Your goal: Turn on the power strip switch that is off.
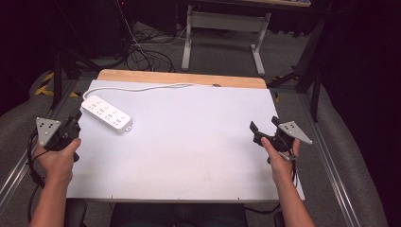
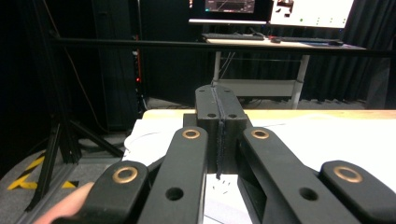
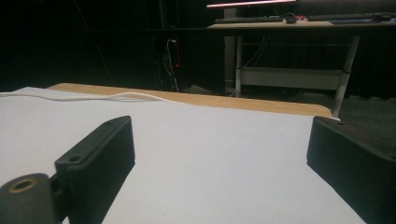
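— What can't you make out?
— I can't read the socket detail on the power strip [image 1: 106, 113]; its cord [image 1: 142, 88] runs off the far edge of the table [image 1: 198, 156].
— And the grippers?
— I see the left gripper [image 1: 75, 119] pressed shut and empty, just beside the strip's near end. The right gripper [image 1: 264, 124] is wide open, empty, well apart from it.
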`<state>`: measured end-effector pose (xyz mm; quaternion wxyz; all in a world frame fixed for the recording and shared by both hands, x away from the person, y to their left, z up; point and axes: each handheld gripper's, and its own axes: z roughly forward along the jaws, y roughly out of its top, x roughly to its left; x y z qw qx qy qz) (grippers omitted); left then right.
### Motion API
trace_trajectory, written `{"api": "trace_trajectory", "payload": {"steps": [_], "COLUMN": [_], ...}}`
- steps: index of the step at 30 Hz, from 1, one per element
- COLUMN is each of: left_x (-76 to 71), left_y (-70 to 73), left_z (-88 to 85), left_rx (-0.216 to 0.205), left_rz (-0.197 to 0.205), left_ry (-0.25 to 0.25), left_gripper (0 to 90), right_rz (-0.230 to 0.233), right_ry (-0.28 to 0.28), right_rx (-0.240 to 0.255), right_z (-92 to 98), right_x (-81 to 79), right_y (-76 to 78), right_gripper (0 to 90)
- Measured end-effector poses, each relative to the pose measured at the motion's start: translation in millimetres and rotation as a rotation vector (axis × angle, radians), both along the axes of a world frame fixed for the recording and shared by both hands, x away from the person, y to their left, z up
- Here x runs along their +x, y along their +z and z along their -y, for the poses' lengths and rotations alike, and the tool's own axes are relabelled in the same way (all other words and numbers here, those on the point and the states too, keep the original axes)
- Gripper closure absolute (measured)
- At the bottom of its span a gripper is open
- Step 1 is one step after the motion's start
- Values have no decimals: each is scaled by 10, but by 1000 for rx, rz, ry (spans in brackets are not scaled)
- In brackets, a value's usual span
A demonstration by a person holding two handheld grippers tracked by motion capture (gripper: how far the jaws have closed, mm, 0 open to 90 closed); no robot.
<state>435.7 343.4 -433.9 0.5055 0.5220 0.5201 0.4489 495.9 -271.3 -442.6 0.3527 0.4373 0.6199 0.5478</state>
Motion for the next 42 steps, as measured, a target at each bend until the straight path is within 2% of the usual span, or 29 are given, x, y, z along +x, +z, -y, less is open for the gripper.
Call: {"api": "trace_trajectory", "payload": {"steps": [2, 8, 13, 17, 22, 29, 31, 33, 37, 41, 42], "left_x": [77, 191, 283, 401, 461, 588, 606, 666, 721, 802, 842], "left_y": [-13, -11, -24, -32, -39, -48, -51, -56, -58, -90, -103], "left_z": [4, 40, 51, 69, 68, 134, 145, 171, 192, 215, 217], "left_rx": [10, 21, 23, 44, 54, 107, 108, 130, 143, 172, 185], "left_rz": [-15, -26, -45, -57, -78, -117, -120, -139, -156, -206, -231], "left_ry": [-10, -25, -17, -19, -25, -63, -66, -74, -88, -112, -125], "left_gripper": [900, 900, 900, 900, 900, 900, 900, 900, 900, 900, 900], "right_rz": [3, 3, 5, 11, 10, 8, 9, 9, 8, 4, 4], "right_ry": [3, -1, -3, -6, -7, -10, -11, -10, -7, -10, -9], "right_rx": [0, 2, 4, 2, 0, 10, 12, 5, 8, 11, 9], "right_z": [-7, 0, 5, 16, 17, 27, 21, 21, 22, 23, 18], "right_x": [2, -5, -13, -15, -18, -27, -26, -20, -20, -22, -21], "right_y": [-2, 0, 1, 6, 4, 7, 6, 2, 2, 2, -1], "right_gripper": [85, 85, 85, 85, 85, 86, 87, 87, 87, 87, 87]}}
